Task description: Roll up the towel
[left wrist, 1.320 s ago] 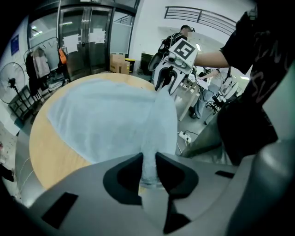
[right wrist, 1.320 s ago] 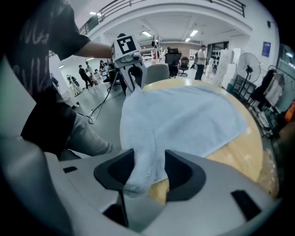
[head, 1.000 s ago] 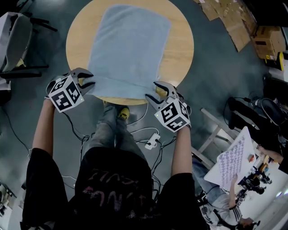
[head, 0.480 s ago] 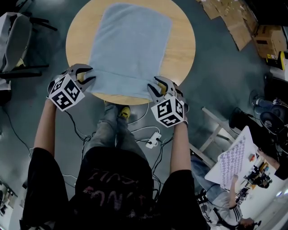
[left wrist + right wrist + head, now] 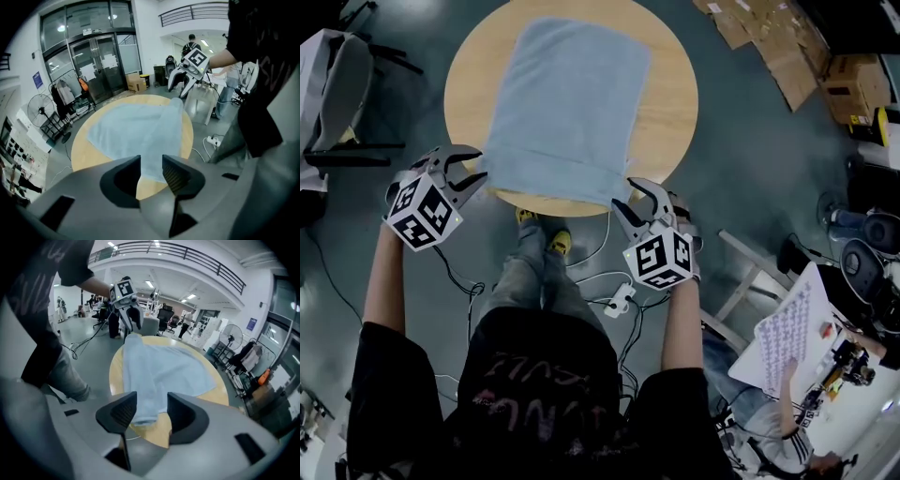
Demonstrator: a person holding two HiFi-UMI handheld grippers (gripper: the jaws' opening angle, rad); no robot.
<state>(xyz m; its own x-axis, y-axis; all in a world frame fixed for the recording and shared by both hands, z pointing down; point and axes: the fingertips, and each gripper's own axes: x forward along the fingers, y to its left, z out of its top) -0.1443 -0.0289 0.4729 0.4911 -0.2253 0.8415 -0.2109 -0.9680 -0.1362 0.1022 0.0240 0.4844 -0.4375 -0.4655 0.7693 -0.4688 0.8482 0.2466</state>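
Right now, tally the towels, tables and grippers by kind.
Towel: 1
Round table: 1
Grippers: 2, left gripper and right gripper, jaws of both just opened further, nothing gripped between them
Total: 4

Left gripper [image 5: 478,166] and right gripper [image 5: 628,195] backed off the towel [image 5: 567,103], fingers [image 5: 174,174] opening.

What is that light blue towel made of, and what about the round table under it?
The pale blue rectangular towel looks like soft cloth, maybe cotton terry: matte, limp, with gentle wrinkles and a hemmed edge. The round tan tabletop looks like wood or wood-look laminate: warm colour, faint grain, smooth with little shine.
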